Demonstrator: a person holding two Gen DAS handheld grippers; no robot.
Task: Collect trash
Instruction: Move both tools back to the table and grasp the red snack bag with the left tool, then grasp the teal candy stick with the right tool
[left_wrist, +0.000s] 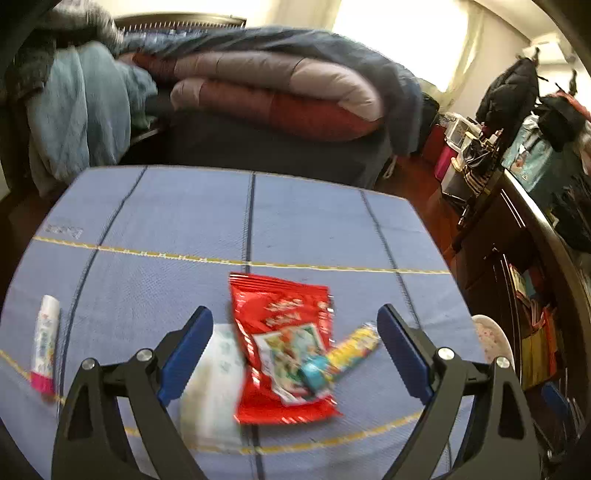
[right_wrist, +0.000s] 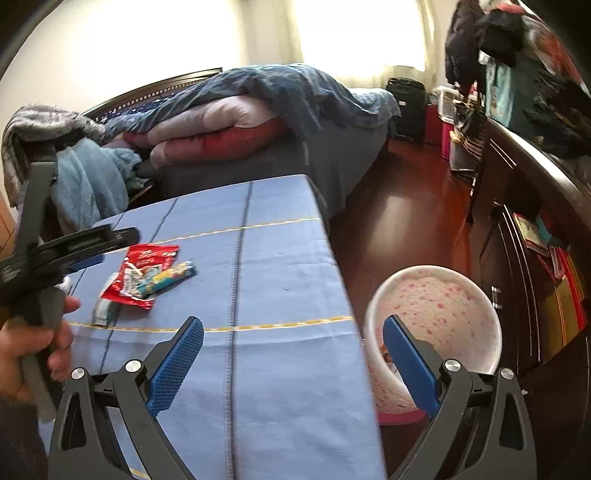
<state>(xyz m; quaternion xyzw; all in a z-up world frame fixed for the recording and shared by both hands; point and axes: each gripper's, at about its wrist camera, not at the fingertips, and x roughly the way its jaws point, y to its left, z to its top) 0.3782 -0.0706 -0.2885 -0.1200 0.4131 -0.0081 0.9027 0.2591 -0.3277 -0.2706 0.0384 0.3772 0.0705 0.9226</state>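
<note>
A blue-clothed table (left_wrist: 303, 221) carries a red snack bag (left_wrist: 284, 347), yellow wrapper (left_wrist: 347, 354), white packet (left_wrist: 214, 387) and tube (left_wrist: 46, 347).

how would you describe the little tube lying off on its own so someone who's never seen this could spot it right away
Start at the blue cloth-covered table in front of the bed. A red snack bag lies in a small pile with a yellow wrapper and a pale packet. The tube lies apart near the table's left edge: slim, white-bodied with a pink end, touching nothing else.

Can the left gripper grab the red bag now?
Probably yes: the left gripper is open, the red bag lies between its fingers, and only a small yellow wrapper rests on it.
</note>
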